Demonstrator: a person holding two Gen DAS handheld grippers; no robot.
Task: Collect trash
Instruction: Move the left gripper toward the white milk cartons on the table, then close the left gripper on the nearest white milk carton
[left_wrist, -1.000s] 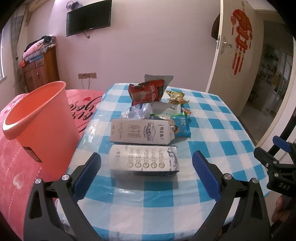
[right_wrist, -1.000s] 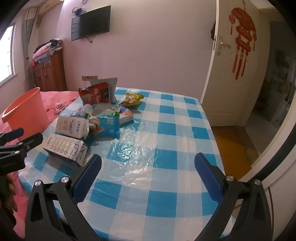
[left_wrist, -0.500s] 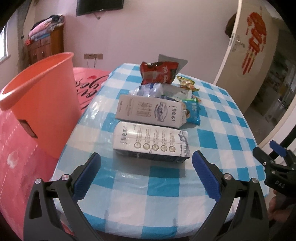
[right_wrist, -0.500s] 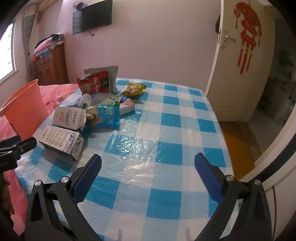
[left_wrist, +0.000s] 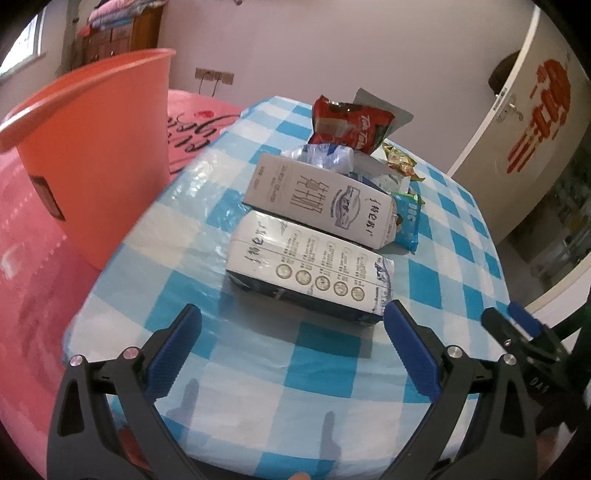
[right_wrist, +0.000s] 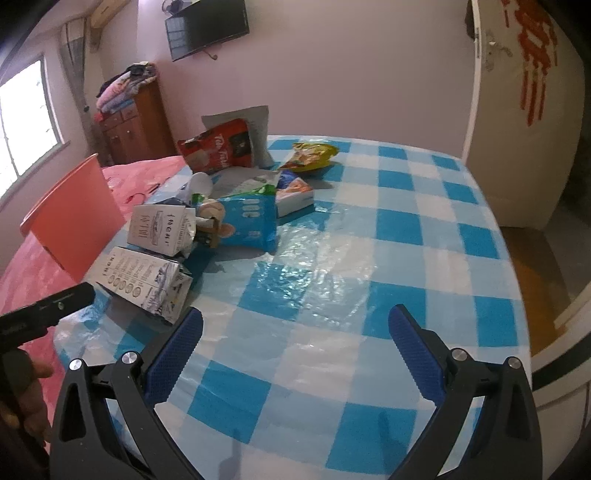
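Note:
Trash lies in a pile on the blue checked table (left_wrist: 325, 373). Nearest is a flattened white milk carton (left_wrist: 310, 269), also in the right wrist view (right_wrist: 144, 284). Behind it lies a second carton (left_wrist: 321, 201), then a blue snack pack (right_wrist: 247, 219), a red bag (left_wrist: 349, 123), a yellow wrapper (right_wrist: 314, 155) and clear plastic (left_wrist: 325, 157). My left gripper (left_wrist: 291, 334) is open and empty, just in front of the nearest carton. My right gripper (right_wrist: 295, 334) is open and empty over bare table, right of the pile.
An orange bucket (left_wrist: 88, 140) stands left of the table on a pink bed (left_wrist: 29, 280). A white door (right_wrist: 524, 110) is at the right. A wooden dresser (right_wrist: 133, 122) stands at the back wall. The table's right half is bare.
My left gripper has come closer to the nearest carton and tilted down. My right gripper has moved forward over the table. Both stay open.

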